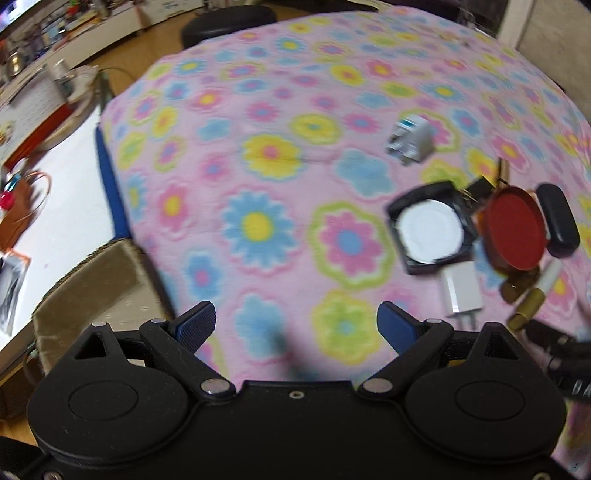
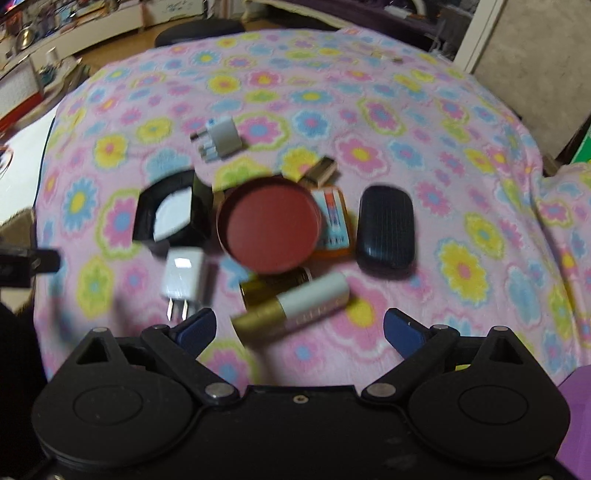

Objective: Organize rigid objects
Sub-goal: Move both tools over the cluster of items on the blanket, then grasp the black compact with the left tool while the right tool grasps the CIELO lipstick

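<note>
A cluster of small rigid items lies on a pink flowered blanket [image 2: 424, 122]. In the right wrist view: a red round tin [image 2: 269, 223], a black square case with a white disc [image 2: 171, 210], a white charger [image 2: 183, 278], a white and gold tube [image 2: 295, 304], a dark oval case [image 2: 386, 230], an orange box [image 2: 334, 221] and a grey plug adapter [image 2: 218, 138]. My right gripper [image 2: 300, 332] is open and empty just before the tube. My left gripper [image 1: 297, 326] is open and empty, left of the cluster: the red tin [image 1: 515, 230], black case [image 1: 430, 230], charger [image 1: 461, 290], adapter [image 1: 410, 138].
A white table [image 1: 66, 206] with clutter lies left of the blanket. A tan cushion [image 1: 103, 295] sits at the blanket's near left corner. A black stool [image 2: 199, 31] stands beyond the far edge. A cabinet door [image 2: 535, 62] is at the far right.
</note>
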Available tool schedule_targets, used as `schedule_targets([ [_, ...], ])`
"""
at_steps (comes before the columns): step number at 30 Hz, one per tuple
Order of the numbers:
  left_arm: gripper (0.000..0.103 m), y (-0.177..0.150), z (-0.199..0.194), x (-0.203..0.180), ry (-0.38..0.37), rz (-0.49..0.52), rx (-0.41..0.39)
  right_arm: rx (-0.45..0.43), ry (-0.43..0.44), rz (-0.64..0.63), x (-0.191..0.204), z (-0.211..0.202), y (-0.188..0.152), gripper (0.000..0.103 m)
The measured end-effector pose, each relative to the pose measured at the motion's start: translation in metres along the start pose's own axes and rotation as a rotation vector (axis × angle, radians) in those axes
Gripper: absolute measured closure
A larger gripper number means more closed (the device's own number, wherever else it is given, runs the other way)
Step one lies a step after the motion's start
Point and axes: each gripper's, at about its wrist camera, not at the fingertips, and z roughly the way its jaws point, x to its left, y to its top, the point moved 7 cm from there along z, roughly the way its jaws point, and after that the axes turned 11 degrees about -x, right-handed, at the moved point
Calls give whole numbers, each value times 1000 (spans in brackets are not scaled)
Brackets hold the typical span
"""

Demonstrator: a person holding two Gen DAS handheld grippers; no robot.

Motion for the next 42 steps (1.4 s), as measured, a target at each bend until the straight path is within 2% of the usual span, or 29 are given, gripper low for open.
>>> schedule_targets([
  [10, 12, 7, 19, -38, -12, 50, 37, -8, 22, -3, -17, 14, -17, 5],
  [20, 12, 17, 37, -51, -20, 45, 68, -121, 73, -109, -5, 28, -2, 7],
  [21, 12, 18, 39, -52, -25, 46, 70, -124, 87, -119, -2, 28, -1, 8],
  [22, 12, 19, 40, -54, -32, 45, 74, -122, 110, -124, 1, 29, -1, 14],
  [23, 12, 20, 42, -55, -38, 42, 79, -111, 135, -124, 3, 29, -3, 25],
  [25, 12, 23, 45, -56, -48, 34, 86, -84, 157, -114, 4, 32, -5, 36],
  [33, 12, 35, 56, -69, -91, 15, 101, -84, 187, -58, -7, 30, -6, 50],
  [34, 12, 37, 57, -70, -98, 3, 101, -82, 182, -48, -8, 30, -6, 46],
  [35, 12, 38, 58, -70, -104, -10, 102, -85, 174, -38, -9, 30, -5, 34],
  [37, 12, 43, 60, -71, -111, -33, 104, -91, 167, -9, -10, 30, -6, 19],
  [40, 12, 48, 65, -75, -109, -36, 113, -83, 184, 56, -9, 28, -8, 15],
  [42, 12, 51, 66, -76, -111, -46, 120, -88, 174, 104, -8, 30, -7, 9],
])
